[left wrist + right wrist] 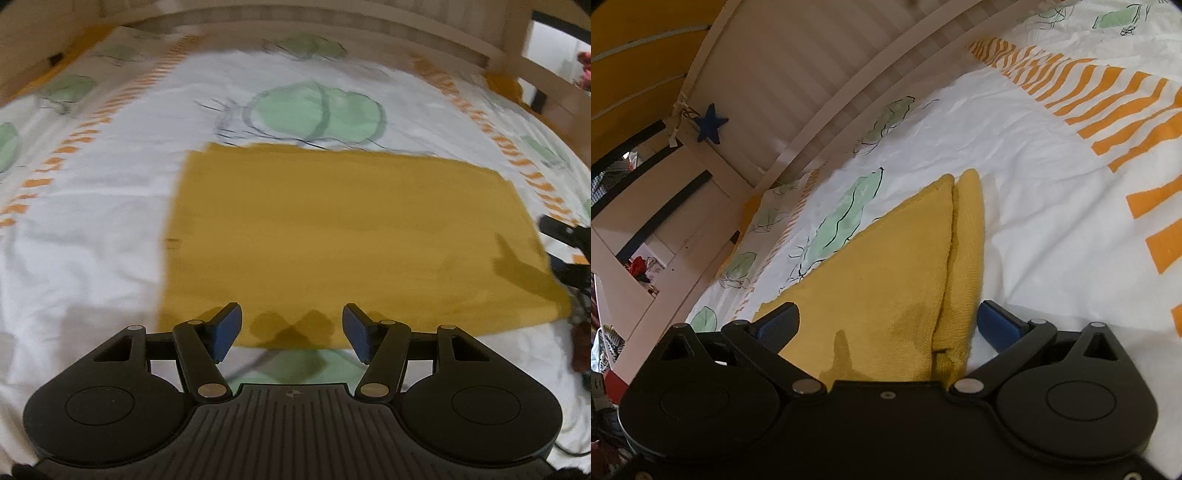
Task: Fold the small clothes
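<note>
On the bed, across its white sheet (92, 229) printed with green leaves and orange stripes, I see the mustard-yellow knitted garment (332, 243) lying flat as a neat rectangle, so I judge at least one fold is made. From the right wrist view its edge shows two stacked layers (960, 258), and a further fold may remain. My left hand-held gripper (291, 330) hangs empty with jaws wide over the near edge; my right hand-held gripper (886, 325) stands wide too, straddling the cloth's corner without pinching it.
</note>
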`<action>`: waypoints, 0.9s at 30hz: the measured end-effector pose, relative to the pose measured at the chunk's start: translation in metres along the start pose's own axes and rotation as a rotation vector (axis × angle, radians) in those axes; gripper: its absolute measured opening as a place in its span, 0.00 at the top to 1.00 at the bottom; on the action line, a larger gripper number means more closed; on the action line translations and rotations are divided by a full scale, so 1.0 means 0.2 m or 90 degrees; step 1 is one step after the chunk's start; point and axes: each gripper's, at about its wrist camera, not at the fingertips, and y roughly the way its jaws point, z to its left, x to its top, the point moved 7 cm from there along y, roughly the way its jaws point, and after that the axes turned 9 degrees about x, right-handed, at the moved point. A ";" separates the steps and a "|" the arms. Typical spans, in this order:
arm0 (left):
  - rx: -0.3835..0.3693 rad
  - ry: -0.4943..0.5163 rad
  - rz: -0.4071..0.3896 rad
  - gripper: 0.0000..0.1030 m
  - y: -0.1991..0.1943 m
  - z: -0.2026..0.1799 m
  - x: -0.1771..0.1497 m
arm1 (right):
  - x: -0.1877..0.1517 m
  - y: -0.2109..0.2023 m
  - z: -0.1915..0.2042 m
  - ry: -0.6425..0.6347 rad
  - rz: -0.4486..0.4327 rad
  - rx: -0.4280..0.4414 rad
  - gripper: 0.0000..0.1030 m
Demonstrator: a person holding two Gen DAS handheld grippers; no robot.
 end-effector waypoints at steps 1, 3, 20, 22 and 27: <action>0.009 -0.008 -0.006 0.43 0.00 0.05 0.00 | 0.00 0.00 0.00 0.001 -0.001 0.000 0.00; 0.021 -0.032 -0.010 0.43 0.01 0.15 0.00 | 0.00 0.01 0.00 0.001 0.003 -0.008 0.00; 0.125 -0.160 -0.072 0.43 0.39 0.83 0.07 | 0.05 0.10 0.02 0.062 0.108 -0.126 0.61; 0.120 -0.153 -0.082 0.38 0.43 0.83 0.06 | 0.05 0.11 0.02 0.056 0.116 -0.146 0.72; 0.117 -0.141 -0.098 0.31 0.43 0.80 0.04 | 0.08 0.12 0.12 0.020 0.125 -0.194 0.78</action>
